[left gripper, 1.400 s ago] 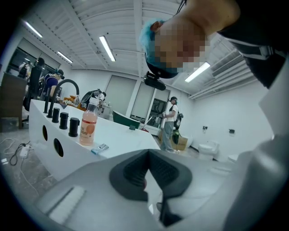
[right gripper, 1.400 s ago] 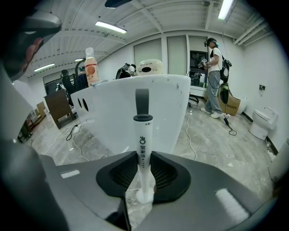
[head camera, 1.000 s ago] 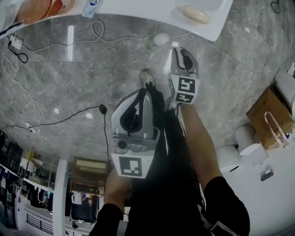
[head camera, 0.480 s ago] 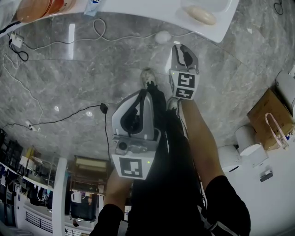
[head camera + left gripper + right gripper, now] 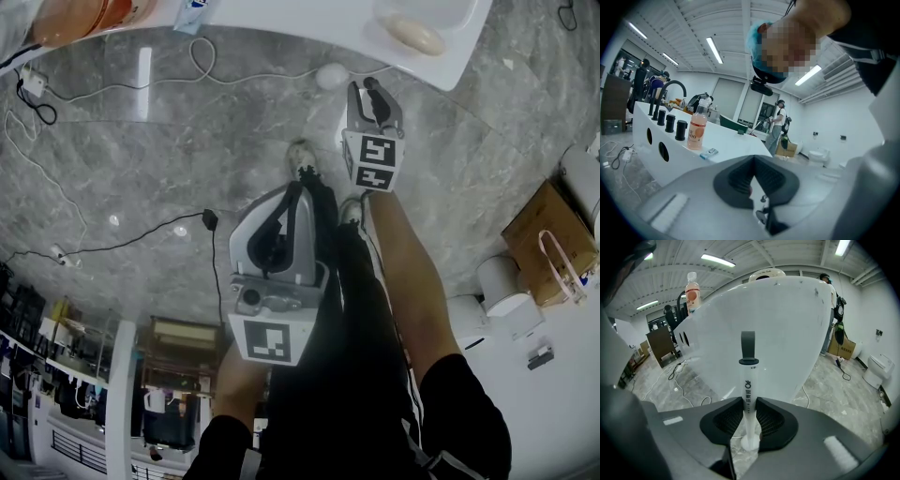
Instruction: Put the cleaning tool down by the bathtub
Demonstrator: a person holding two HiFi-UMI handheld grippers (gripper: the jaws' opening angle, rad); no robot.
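Note:
The cleaning tool (image 5: 748, 380) is a white upright handle with a grey loop on top. Its round foot shows low by the floor in the right gripper view, where it stands in front of the white bathtub (image 5: 783, 329) wall. My right gripper (image 5: 748, 405) is shut on the handle, its dark pads pressing both sides. In the head view that right gripper (image 5: 368, 101) sits just below the bathtub (image 5: 281, 19) rim and hides most of the tool. My left gripper (image 5: 292, 192) hovers lower, over my legs, shut with nothing in it (image 5: 752, 161).
Cables (image 5: 94, 89) trail over the marble floor left of me. A small white round object (image 5: 328, 75) lies by the tub. A cardboard box (image 5: 548, 244) and paper rolls (image 5: 502, 281) stand at right. A bottle (image 5: 696, 129) and a black faucet (image 5: 670, 91) are on the tub deck.
My right gripper has moved a little toward the bathtub with the tool in it. The left gripper has stayed put.

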